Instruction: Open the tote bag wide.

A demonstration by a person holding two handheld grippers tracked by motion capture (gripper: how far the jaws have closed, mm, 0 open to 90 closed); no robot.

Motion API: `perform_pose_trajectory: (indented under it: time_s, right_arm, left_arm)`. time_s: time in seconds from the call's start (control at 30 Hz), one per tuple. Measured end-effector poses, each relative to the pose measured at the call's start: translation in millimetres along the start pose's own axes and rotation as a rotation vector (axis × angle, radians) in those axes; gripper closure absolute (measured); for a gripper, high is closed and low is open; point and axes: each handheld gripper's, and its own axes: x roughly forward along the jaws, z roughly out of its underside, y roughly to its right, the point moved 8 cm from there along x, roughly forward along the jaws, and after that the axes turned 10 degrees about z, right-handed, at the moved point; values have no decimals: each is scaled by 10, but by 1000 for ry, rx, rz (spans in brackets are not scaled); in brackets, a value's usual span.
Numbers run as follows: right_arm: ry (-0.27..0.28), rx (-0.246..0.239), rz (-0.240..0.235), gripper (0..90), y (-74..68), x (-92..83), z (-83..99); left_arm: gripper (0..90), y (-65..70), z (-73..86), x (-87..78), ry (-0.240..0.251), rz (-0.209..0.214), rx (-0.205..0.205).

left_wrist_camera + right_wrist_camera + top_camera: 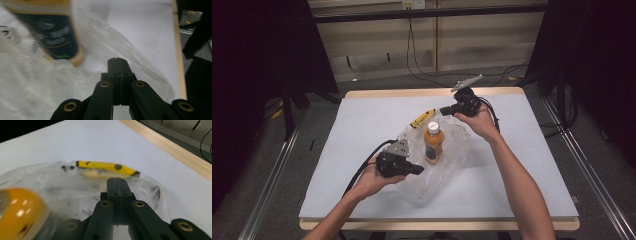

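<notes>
Grippers, left (418, 170) and right (445, 110), are hovering clenched and empty at seven and one o'clock of the orange drink bottle (433, 143) on the clear plastic bag (452, 160).

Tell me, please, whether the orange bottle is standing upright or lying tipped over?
Upright. In the high view the orange bottle stands on the clear plastic bag, white cap on top.

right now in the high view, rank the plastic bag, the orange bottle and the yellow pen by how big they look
1. crinkled clear plastic bag, largest
2. orange drink bottle with white cap
3. slim yellow pen, smallest
</notes>
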Motion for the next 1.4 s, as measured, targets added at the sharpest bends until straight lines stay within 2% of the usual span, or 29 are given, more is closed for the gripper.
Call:
perform_pose_trajectory:
  time_s: [0.03,0.07,0.1,0.13,0.17,0.23,0.27,0.33,0.37,0.4,0.47,0.5,0.53,0.6,0.73,0.8,0.83,0.93,1.0,1.1,1.2,1.3,1.4]
  right_arm:
    - [-1,-6,1,900,-20,-60,35]
    - [24,10,4,900,-51,-186,104]
    - [26,0,10,900,-68,-242,162]
    - [32,10,4,900,-95,-279,222]
    - [32,10,4,900,-95,-279,222]
    - [22,4,0,900,-147,-319,376]
    - [5,-4,-16,900,-206,-306,491]
    - [-7,-8,-12,900,-229,-274,558]
    - [-35,-12,-25,900,-257,-184,698]
    - [-35,-12,-25,900,-257,-184,698]
    - [-52,5,-35,900,-271,-76,837]
    - [-89,-6,-26,900,-286,41,984]
    - [-102,-2,-28,900,-297,92,1049]
    - [-121,-1,-35,900,-317,166,1157]
    - [-130,-3,-20,900,-297,127,1172]
    - [-129,-9,-22,900,-289,77,1214]
    - [-133,-15,-8,900,-264,42,1240]
    - [-148,-16,11,900,-213,-62,1313]
    - [-141,-3,13,900,-204,-130,1374]
    - [-134,-18,16,900,-226,-179,1409]
    - [-133,-18,9,900,-266,-238,1454]
    - [-141,-25,-25,900,-352,-258,1462]
    - [-153,-27,-29,900,-405,-305,1494]
  left_arm:
    - [900,-60,-4,-14,3,-15,-4]
    - [900,-118,-1,-20,-1,-29,-8]
    - [900,-231,39,2,-15,-57,-30]
    - [900,-293,84,28,-52,-85,-23]
    - [900,-293,84,28,-52,-85,-23]
    - [900,-393,184,104,-95,-95,-38]
    - [900,-481,251,161,-105,-108,-55]
    - [900,-521,277,195,-102,-114,-70]
    - [900,-567,317,214,-128,-129,-73]
    - [900,-606,351,234,-145,-136,-81]
    - [900,-668,413,263,-152,-143,-98]
    - [900,-712,441,242,-124,-138,-127]
    - [900,-733,455,219,-123,-149,-133]
    - [900,-746,471,196,-125,-158,-138]
    - [900,-767,550,106,-106,-163,-152]
    - [900,-786,595,50,-98,-168,-161]
    - [900,-800,621,18,-101,-177,-168]
    - [900,-830,689,-61,-69,-188,-198]
    - [900,-826,743,-122,-64,-194,-206]
    - [900,-816,752,-122,-42,-193,-217]
    - [900,-804,753,-112,-26,-166,-227]
    - [900,-796,753,-111,-24,-170,-229]
    - [900,-780,747,-101,-15,-164,-230]
